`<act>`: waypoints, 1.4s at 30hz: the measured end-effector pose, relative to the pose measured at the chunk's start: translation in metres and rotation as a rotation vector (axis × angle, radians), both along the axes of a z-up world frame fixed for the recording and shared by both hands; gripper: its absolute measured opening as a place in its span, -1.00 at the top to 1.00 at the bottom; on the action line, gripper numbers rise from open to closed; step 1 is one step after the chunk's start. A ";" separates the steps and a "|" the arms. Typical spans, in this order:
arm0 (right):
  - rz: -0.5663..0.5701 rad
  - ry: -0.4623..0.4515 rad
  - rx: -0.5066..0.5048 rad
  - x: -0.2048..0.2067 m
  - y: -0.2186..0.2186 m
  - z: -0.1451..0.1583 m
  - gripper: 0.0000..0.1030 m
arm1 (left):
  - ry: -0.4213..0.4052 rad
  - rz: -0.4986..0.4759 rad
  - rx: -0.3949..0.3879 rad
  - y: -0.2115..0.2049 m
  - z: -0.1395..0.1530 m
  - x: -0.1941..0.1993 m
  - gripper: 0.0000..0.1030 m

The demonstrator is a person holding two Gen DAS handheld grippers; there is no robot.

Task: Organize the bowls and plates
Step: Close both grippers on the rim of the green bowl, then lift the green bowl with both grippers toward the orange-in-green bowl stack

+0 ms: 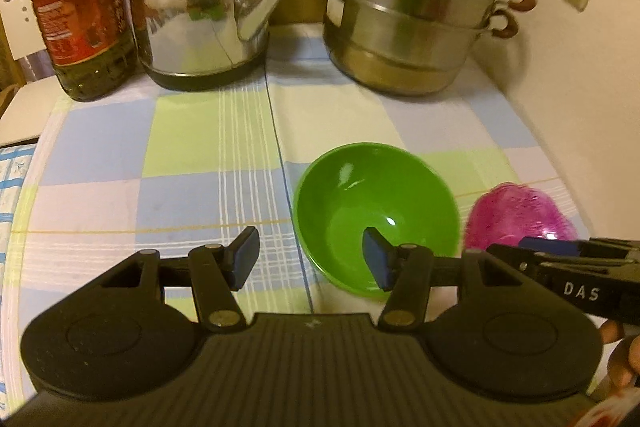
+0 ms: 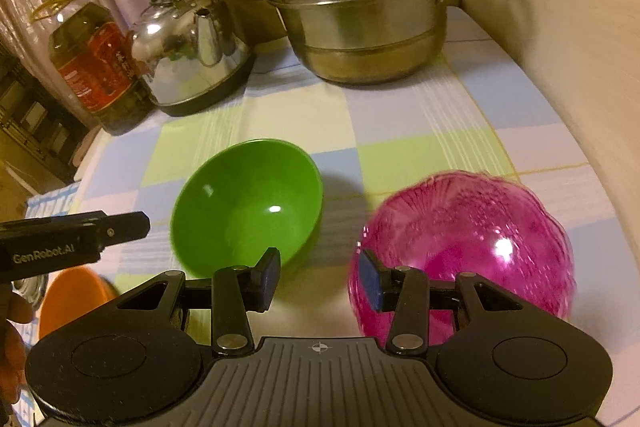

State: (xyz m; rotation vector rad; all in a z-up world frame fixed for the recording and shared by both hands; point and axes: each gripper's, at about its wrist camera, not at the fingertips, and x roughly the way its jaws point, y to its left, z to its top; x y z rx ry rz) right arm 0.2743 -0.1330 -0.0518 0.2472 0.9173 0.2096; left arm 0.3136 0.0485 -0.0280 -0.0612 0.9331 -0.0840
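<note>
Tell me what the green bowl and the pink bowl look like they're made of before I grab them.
The green bowl looks like opaque glossy plastic or melamine: even colour, with small sharp highlights inside. The pink bowl looks like translucent ribbed plastic, possibly glass: light shows through its wall, the ribs run down the side, and it has a bright glare spot. Motion blur leaves that one open.

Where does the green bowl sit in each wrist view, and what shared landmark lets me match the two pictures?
Left wrist view: green bowl lower right of centre, its near rim behind the right finger pad.
Right wrist view: green bowl left of centre, beside the pink bowl.
Shared landmark: the stacked steel steamer pot at the back of the checked cloth.
</note>
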 end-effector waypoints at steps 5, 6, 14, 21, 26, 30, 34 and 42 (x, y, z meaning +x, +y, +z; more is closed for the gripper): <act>0.010 0.031 0.011 0.029 0.003 -0.013 0.15 | 0.047 -0.009 -0.001 0.004 -0.017 0.024 0.08; 0.009 0.037 0.016 0.034 0.004 -0.016 0.15 | 0.055 -0.009 -0.004 0.005 -0.020 0.028 0.08; 0.011 0.082 0.019 0.060 0.008 -0.033 0.16 | 0.122 -0.021 -0.021 0.006 -0.038 0.052 0.25; 0.027 0.114 0.012 0.073 0.014 -0.043 0.41 | 0.142 -0.015 -0.034 0.008 -0.048 0.060 0.44; 0.030 0.124 0.005 0.076 0.016 -0.046 0.55 | 0.154 -0.010 -0.049 0.008 -0.052 0.063 0.63; 0.030 0.131 0.011 0.078 0.015 -0.048 0.62 | 0.167 -0.021 -0.053 0.006 -0.055 0.064 0.76; 0.030 0.134 0.014 0.079 0.017 -0.049 0.74 | 0.167 -0.017 -0.050 0.006 -0.055 0.064 0.83; 0.022 0.127 0.005 0.077 0.019 -0.047 0.81 | 0.160 -0.022 -0.027 0.001 -0.051 0.057 0.87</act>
